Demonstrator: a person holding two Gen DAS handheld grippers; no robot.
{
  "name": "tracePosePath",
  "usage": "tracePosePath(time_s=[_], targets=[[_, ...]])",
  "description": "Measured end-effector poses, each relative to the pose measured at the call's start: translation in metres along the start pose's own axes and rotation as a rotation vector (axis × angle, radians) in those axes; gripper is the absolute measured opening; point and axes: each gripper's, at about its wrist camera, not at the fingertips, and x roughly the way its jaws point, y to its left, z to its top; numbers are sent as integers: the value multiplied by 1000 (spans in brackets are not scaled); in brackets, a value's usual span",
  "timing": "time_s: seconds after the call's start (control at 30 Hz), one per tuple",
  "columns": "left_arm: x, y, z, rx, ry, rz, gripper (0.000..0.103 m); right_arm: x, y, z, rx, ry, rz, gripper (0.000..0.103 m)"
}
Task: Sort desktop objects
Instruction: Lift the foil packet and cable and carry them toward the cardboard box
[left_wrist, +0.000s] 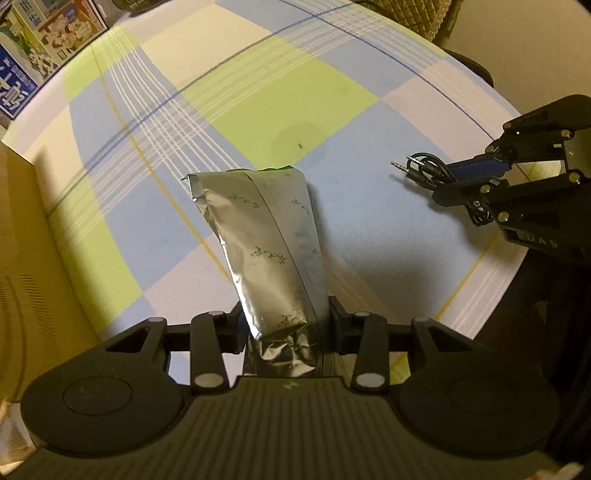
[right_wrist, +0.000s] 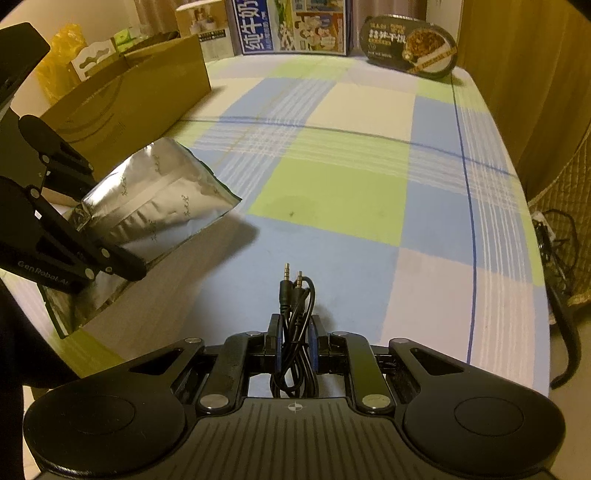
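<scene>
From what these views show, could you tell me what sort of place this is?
Probably a home dining table: a checked tablecloth, a milk carton box, an instant-meal bowl and a cardboard box along the edges.

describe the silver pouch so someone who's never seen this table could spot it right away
Start at the checked blue, green and white tablecloth, then look to the brown cardboard box along its edge. Just in front of that box, the left gripper is shut on one crumpled end of the silver pouch. It is the only shiny foil thing here, printed with small dark sprigs, unlike the black audio cable nearby.
</scene>
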Motion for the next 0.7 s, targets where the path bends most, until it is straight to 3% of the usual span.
tracePosePath(time_s=[0.7], targets=[[-93,47,-31,-93,-123,95,36,-45,92,67,-102,-125,41,10]])
